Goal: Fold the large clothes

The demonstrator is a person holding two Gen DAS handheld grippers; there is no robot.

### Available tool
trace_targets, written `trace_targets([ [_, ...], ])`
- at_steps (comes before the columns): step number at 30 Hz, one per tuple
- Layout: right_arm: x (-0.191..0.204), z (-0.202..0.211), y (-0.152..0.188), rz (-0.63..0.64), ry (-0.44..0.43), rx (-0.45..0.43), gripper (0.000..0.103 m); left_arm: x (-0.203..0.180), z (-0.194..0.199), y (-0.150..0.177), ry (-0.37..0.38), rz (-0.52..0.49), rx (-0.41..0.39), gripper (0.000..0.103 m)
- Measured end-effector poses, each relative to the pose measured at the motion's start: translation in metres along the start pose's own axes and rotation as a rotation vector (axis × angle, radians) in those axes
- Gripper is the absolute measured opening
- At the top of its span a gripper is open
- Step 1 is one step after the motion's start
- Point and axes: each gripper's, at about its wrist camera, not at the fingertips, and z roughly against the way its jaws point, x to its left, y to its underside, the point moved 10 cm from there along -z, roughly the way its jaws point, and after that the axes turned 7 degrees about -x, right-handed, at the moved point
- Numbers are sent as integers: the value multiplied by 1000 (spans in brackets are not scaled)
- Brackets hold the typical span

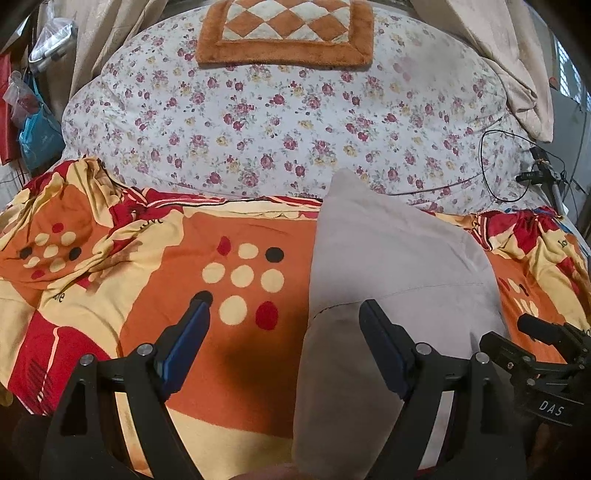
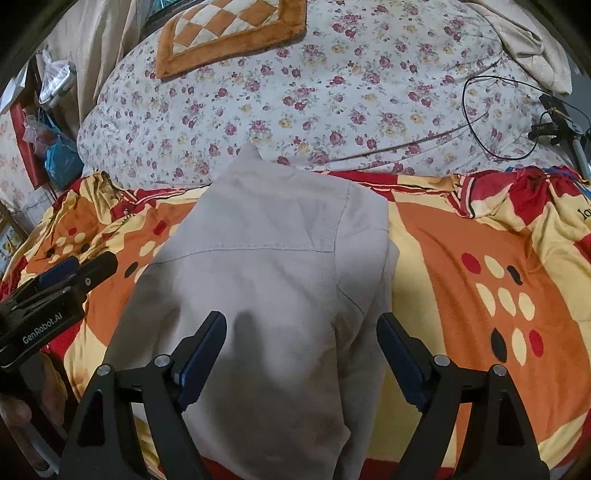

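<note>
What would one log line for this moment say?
garment: grey shirt folded narrow on orange bedspread | left gripper: jaws open, empty | right gripper: jaws open, above shirt

Cloth everywhere, hard black plastic on the tools

Ahead of the right gripper (image 2: pixel 301 328), whose matt black plastic arms carry blue pads (image 2: pixel 201 354) and bright metal pivot pins, lies the matt grey woven shirt (image 2: pixel 266 258) with stitched seams. It rests on a slightly sheeny printed orange-and-red bedspread (image 2: pixel 443 258). Beyond are a soft floral cotton quilt (image 2: pixel 332 92) and a plush mat (image 2: pixel 229 33).
</note>
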Motion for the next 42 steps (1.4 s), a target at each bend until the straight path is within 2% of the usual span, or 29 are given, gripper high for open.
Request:
trace_targets([
  [42, 10, -11, 1, 17, -8, 27, 86, 5, -6, 4, 2, -1, 28, 83],
])
